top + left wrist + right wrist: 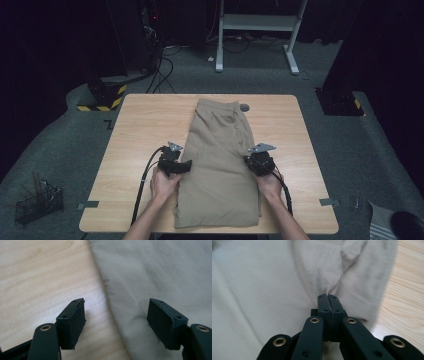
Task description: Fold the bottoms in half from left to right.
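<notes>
While folded trousers (220, 165) lie along the table's (135, 130) middle, the right gripper (328, 297) pinches their right edge shut and the left gripper (116, 315) gapes wide astride their left edge; soft, limp cloth, probably best taken by its edges.

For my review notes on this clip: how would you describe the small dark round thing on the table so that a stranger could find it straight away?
Start at the light wooden table and find the folded tan trousers that lie down its middle. Follow them to their far end; just off that end's right corner, on bare wood, sits the small dark grey disc. It is the sole loose item on the tabletop apart from the trousers, round and flat.
</notes>
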Action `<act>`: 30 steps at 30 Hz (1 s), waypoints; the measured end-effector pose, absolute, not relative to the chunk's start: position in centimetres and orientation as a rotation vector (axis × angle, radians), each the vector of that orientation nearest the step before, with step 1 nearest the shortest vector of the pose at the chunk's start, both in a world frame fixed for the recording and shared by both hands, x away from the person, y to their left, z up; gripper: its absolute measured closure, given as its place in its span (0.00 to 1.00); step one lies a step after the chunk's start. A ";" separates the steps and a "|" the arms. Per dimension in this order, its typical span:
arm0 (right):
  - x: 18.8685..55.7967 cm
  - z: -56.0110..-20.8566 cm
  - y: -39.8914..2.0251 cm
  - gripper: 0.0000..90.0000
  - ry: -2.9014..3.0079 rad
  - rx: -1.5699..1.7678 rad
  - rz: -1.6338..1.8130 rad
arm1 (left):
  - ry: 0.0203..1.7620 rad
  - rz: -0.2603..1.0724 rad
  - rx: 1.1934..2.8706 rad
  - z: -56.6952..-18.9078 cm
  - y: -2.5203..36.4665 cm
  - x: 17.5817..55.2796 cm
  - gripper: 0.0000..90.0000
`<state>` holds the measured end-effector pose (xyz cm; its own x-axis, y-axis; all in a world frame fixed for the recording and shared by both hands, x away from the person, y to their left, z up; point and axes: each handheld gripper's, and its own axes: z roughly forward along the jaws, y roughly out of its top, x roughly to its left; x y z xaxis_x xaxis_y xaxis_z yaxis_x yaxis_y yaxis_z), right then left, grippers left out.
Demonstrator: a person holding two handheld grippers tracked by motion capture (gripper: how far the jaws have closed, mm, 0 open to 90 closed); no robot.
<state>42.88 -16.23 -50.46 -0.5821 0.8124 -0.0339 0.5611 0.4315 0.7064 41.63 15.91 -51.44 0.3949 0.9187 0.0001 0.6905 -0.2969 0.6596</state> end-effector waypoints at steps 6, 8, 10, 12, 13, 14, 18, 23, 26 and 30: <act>41.7 -50.4 -16.9 0.98 2.373 1.144 0.887 | 1.334 0.464 2.141 -51.1 15.4 39.6 0.35; 41.5 -50.3 -17.1 0.86 2.366 1.152 0.918 | 1.332 0.463 2.137 -51.1 15.5 39.4 0.32; 41.5 -50.0 -17.2 0.81 2.350 1.161 0.959 | 1.317 0.492 2.122 -50.9 15.6 39.9 0.31; 41.8 -49.6 -16.9 0.78 2.319 1.165 0.996 | 1.322 0.486 2.082 -50.8 15.7 40.5 0.31; 42.1 -49.5 -16.7 0.77 2.311 1.172 1.003 | 1.328 0.486 2.064 -50.8 15.7 41.2 0.31; 42.5 -49.4 -16.3 0.77 2.300 1.177 1.009 | 1.336 0.485 2.054 -50.8 15.7 41.5 0.31; 44.0 -49.7 -15.3 0.80 2.294 1.210 1.008 | 1.367 0.491 2.034 -51.5 15.7 42.8 0.32; 44.6 -50.5 -15.3 1.00 2.339 1.209 0.940 | 1.355 0.500 2.081 -51.5 15.7 42.4 0.34; 44.0 -50.7 -16.2 1.00 2.348 1.211 0.935 | 1.355 0.495 2.083 -51.5 15.9 41.7 0.34; 42.8 -50.7 -16.6 0.97 2.370 1.181 0.920 | 1.339 0.491 2.092 -51.5 15.8 40.6 0.34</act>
